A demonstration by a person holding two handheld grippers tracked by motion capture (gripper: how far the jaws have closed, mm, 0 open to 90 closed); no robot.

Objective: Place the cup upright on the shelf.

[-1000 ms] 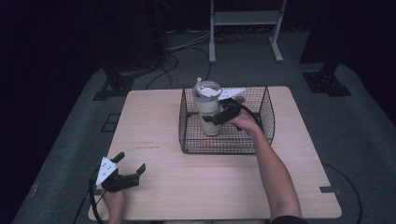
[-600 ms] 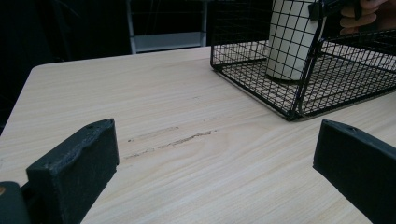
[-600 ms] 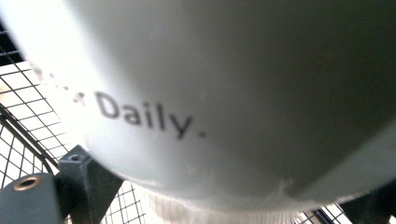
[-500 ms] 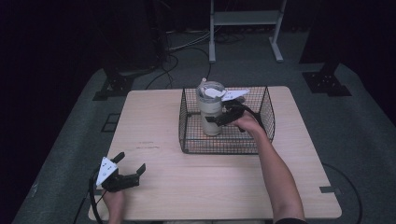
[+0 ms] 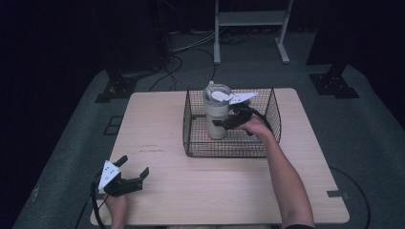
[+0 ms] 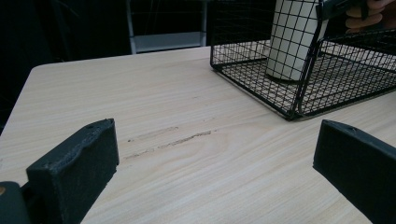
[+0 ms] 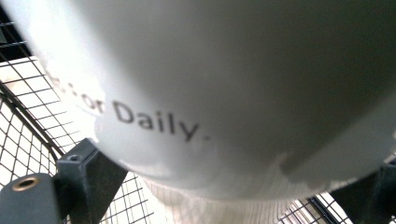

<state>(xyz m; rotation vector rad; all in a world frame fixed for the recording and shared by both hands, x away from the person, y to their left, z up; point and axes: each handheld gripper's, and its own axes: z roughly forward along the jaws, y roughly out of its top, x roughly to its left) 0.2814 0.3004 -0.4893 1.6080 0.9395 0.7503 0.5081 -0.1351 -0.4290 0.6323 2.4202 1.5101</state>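
At the table's near left corner, the left gripper rests with jaws spread wide on nothing, above the pale wooden table. Farther right, a tall cream lidded tumbler stands upright, the 1 item in the black wire basket. The right gripper has its jaws clamped around the tumbler's body. The cup looks rigid, smooth and likely slippery; mid-body, below the lid, seems the safest hold.
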